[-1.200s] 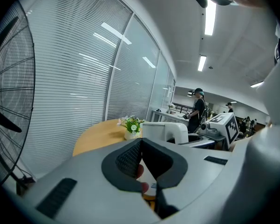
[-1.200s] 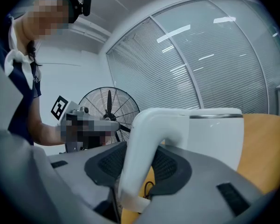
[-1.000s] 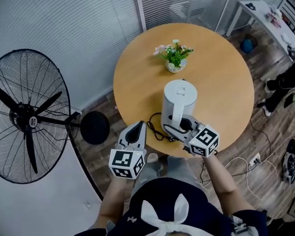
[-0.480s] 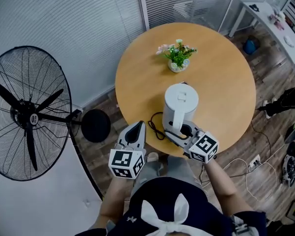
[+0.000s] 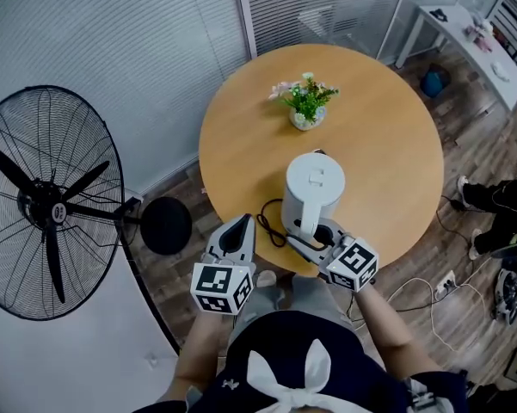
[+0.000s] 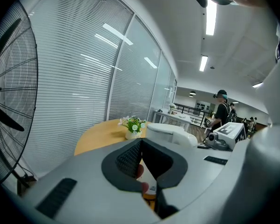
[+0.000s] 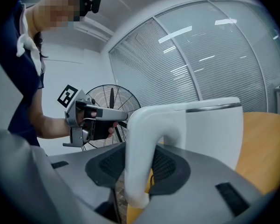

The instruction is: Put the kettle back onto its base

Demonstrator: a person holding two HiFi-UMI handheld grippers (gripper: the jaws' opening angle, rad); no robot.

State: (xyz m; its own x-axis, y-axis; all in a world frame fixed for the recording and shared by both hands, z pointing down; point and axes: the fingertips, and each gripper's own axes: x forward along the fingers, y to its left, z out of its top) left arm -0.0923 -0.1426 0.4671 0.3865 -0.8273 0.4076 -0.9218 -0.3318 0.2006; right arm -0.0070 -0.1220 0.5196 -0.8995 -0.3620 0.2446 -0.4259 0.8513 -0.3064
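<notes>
White plastic electric kettle (image 5: 314, 188) is standing upright near front edge of round tan wooden counter (image 5: 241, 136), w/ its curved handle (image 7: 142, 143) pointing at R claw (image 5: 314, 235). R claw is sitting part-spread, both pads pressing on the handle. Black cord (image 5: 271, 222) is lying beside kettle; can't tell if base is underneath. L claw (image 5: 238, 229) is hanging at counter edge, tips pressed together, empty.
</notes>
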